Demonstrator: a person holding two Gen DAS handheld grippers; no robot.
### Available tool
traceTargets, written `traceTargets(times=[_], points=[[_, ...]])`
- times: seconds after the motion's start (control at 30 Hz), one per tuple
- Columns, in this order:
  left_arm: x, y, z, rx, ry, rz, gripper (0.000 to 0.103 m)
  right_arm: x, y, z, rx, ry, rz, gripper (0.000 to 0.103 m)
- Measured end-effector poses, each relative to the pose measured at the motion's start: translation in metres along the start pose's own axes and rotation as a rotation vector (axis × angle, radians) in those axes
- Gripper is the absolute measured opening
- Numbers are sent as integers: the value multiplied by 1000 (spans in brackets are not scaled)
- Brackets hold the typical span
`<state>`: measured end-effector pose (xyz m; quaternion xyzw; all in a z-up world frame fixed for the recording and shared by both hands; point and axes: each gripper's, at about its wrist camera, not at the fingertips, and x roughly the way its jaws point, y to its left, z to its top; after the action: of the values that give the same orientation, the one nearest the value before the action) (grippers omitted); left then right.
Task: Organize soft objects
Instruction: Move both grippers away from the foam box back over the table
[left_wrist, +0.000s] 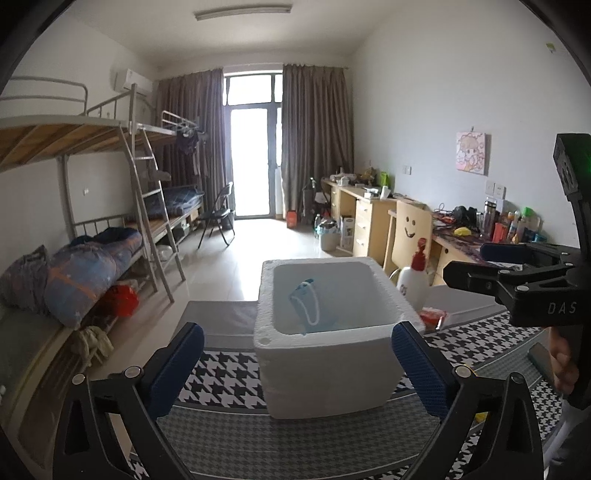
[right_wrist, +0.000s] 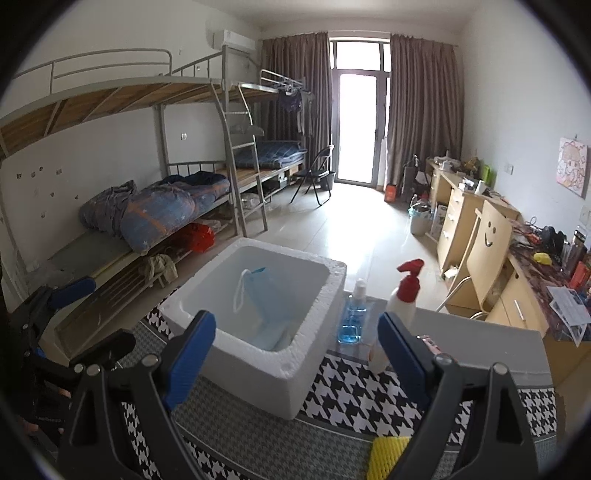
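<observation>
A white foam box (left_wrist: 325, 373) stands on the houndstooth cloth; it also shows in the right wrist view (right_wrist: 258, 365). Light blue face masks (left_wrist: 308, 306) lie inside it, one leaning on the wall (right_wrist: 258, 299). My left gripper (left_wrist: 295, 369) is open and empty just before the box. My right gripper (right_wrist: 295, 354) is open and empty above the box's near right corner; it appears in the left wrist view (left_wrist: 480, 264) at the right. A yellow foam net (right_wrist: 388, 456) lies on the cloth below the right gripper. A red packet (left_wrist: 432, 317) lies right of the box.
A white spray bottle with red top (right_wrist: 400, 306) and a small blue liquid bottle (right_wrist: 352, 317) stand right of the box. Bunk beds (right_wrist: 147, 206) fill the left side, desks (right_wrist: 480, 221) the right. The table edge is just behind the box.
</observation>
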<state>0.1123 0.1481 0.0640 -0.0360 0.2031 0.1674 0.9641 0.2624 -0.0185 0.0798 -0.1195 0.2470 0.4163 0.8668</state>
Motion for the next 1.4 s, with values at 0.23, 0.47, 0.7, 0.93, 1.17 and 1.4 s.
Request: traceTargets(times=[0.23, 0.47, 0.7, 0.93, 1.17, 1.4], points=[[-11, -19, 2, 23, -16, -33, 102, -21, -7, -9, 6, -37, -21, 93], [-23, -32, 0, 40, -38, -84, 102, -45, -19, -22, 22, -75, -48, 93], [-35, -46, -4, 61, -53, -136, 102, -68, -28, -35, 38, -105, -84, 93], [-44, -55, -5, 76, -64, -191, 102, -86, -33, -49, 49, -132, -113, 93], [-49, -63, -8, 86, -64, -230, 102, -101, -35, -62, 56, -155, -149, 93], [-52, -74, -13, 100, -59, -272, 102, -112, -41, -71, 72, -168, -178, 94]])
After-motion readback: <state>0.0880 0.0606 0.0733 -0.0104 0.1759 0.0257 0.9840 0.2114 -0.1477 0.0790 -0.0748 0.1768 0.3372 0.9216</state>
